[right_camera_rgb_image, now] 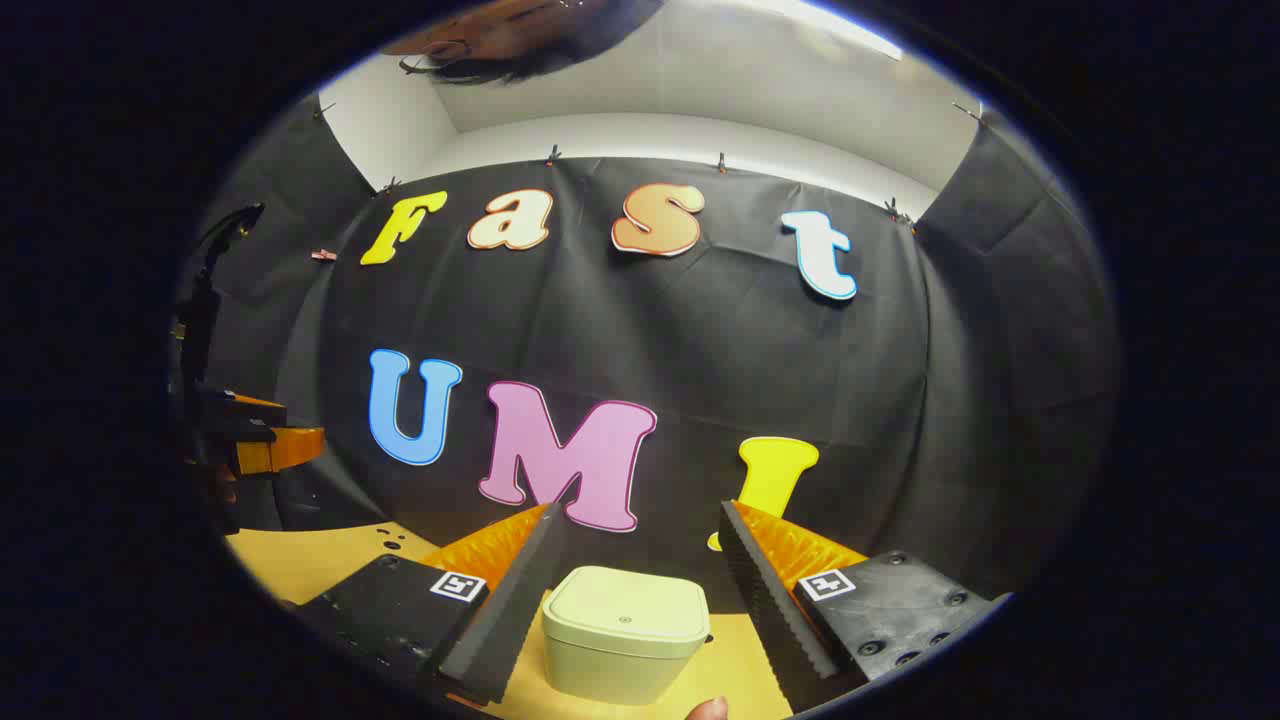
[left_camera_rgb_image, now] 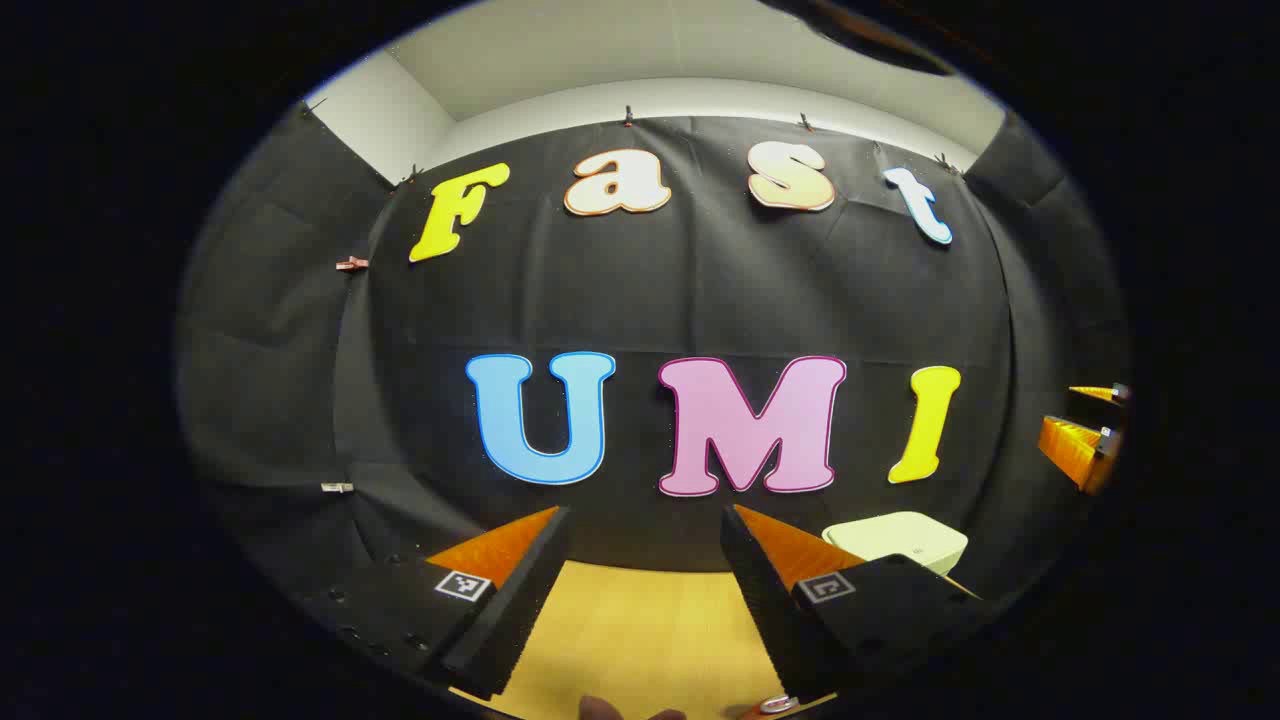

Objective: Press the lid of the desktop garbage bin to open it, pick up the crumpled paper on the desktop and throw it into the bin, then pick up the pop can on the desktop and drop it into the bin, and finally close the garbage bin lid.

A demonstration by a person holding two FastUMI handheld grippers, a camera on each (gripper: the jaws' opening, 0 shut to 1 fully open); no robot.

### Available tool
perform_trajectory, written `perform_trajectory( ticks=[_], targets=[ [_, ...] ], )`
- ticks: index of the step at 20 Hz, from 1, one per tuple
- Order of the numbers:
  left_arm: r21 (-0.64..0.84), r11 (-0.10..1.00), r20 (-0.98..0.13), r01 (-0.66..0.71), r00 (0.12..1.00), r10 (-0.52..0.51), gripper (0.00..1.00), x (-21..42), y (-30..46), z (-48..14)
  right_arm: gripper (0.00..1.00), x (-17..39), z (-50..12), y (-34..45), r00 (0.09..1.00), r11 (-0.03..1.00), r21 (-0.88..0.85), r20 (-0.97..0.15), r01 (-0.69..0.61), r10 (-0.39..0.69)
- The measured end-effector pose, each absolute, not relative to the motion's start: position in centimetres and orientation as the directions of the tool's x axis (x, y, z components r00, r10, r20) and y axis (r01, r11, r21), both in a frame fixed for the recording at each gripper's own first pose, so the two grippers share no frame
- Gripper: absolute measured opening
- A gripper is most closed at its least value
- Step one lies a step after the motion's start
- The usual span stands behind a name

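Between spread right tongs [right_camera_rgb_image: 640,560], smooth rounded-square bin [right_camera_rgb_image: 623,640], lid [right_camera_rgb_image: 628,604] shut.

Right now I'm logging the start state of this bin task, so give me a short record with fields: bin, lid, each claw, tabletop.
bin: pale desktop garbage bin standing upright on the wooden tabletop, seen ahead between the right claw's fingers
lid: closed, not yet pressed
right claw: open, holding nothing, fingers either side of the bin in the view but not touching it
left claw: open, holding nothing, bare tabletop ahead; the bin sits off to its right
task stage: nothing in the claws, first step not yet done
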State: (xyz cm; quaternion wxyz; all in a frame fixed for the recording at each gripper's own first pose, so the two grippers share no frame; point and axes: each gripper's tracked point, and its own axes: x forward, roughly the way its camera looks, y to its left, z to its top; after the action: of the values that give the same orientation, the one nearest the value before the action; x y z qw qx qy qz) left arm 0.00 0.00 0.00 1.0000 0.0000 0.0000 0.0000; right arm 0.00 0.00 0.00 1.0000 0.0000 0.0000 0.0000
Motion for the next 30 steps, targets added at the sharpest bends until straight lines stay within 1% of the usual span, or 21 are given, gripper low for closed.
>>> perform_trajectory(
  ticks=[6, 9, 10, 14, 16, 19, 20, 21, 24, 25, 28, 30],
  targets=[
    [-0.023, 0.999, -0.031, 0.035, 0.999, -0.036, 0.95, 1.5, 0.8, -1.3, 0.96, 0.6, -0.7, 1.7, 1.0, 1.0, -0.026, -0.026, 0.005, -0.005],
    [-0.025, 0.999, -0.034, 0.021, 0.999, -0.022, 0.95, 1.8, 1.4, -1.5, 0.96, 1.2, -0.8, 2.1, 1.0, 0.999, -0.035, -0.029, -0.01, 0.009],
    [-0.028, 0.999, -0.035, 0.016, 0.999, -0.017, 0.95, 1.8, 1.5, -1.5, 0.97, 1.2, -0.8, 2.0, 1.0, 0.999, -0.039, -0.027, -0.013, 0.011],
    [-0.003, 1.0, -0.031, -0.019, 0.999, 0.019, 0.95, 2.0, 1.5, -1.3, 0.97, 1.7, -1.3, 2.0, 0.998, 0.997, -0.049, -0.028, -0.057, 0.056],
    [-0.008, 1.0, -0.021, -0.018, 1.0, 0.018, 0.95, 2.0, 1.1, -1.1, 0.97, 1.8, -1.7, 1.3, 0.999, 0.998, -0.053, -0.032, -0.044, 0.042],
    [-0.004, 0.999, -0.028, 0.033, 0.999, -0.033, 0.95, 2.3, 0.2, -1.3, 0.97, 2.3, -1.8, 0.6, 0.999, 1.0, -0.02, -0.045, 0.002, -0.003],
    [-0.008, 0.999, -0.023, 0.038, 0.999, -0.038, 0.95, 2.4, 0.4, -1.2, 0.96, 2.2, -1.7, 0.4, 0.999, 1.0, -0.019, -0.041, 0.012, -0.013],
    [-0.018, 0.999, -0.022, 0.043, 0.999, -0.043, 0.95, 2.5, 0.4, -1.2, 0.97, 2.3, -1.6, 0.4, 0.999, 1.0, -0.022, -0.04, 0.016, -0.017],
    [-0.03, 0.999, -0.032, 0.044, 0.998, -0.045, 0.95, 2.9, 0.7, -1.6, 0.96, 2.7, -1.9, 0.2, 0.999, 0.999, -0.022, -0.046, 0.026, -0.027],
    [-0.033, 0.998, -0.031, 0.044, 0.998, -0.045, 0.95, 3.1, 0.9, -1.6, 0.92, 2.7, -2.0, -0.2, 0.998, 0.999, -0.017, -0.053, 0.035, -0.036],
    [-0.032, 0.998, -0.028, 0.046, 0.999, -0.047, 0.95, 3.4, 0.9, -1.5, 0.6, 3.9, -2.8, -0.4, 0.995, 0.999, 0.009, -0.093, 0.034, -0.033],
    [-0.032, 0.998, -0.028, 0.046, 0.998, -0.047, 0.95, 3.5, 0.9, -1.4, 0.43, 4.3, -3.6, 0.1, 0.991, 0.999, 0.042, -0.131, 0.004, 0.002]
  ],
)
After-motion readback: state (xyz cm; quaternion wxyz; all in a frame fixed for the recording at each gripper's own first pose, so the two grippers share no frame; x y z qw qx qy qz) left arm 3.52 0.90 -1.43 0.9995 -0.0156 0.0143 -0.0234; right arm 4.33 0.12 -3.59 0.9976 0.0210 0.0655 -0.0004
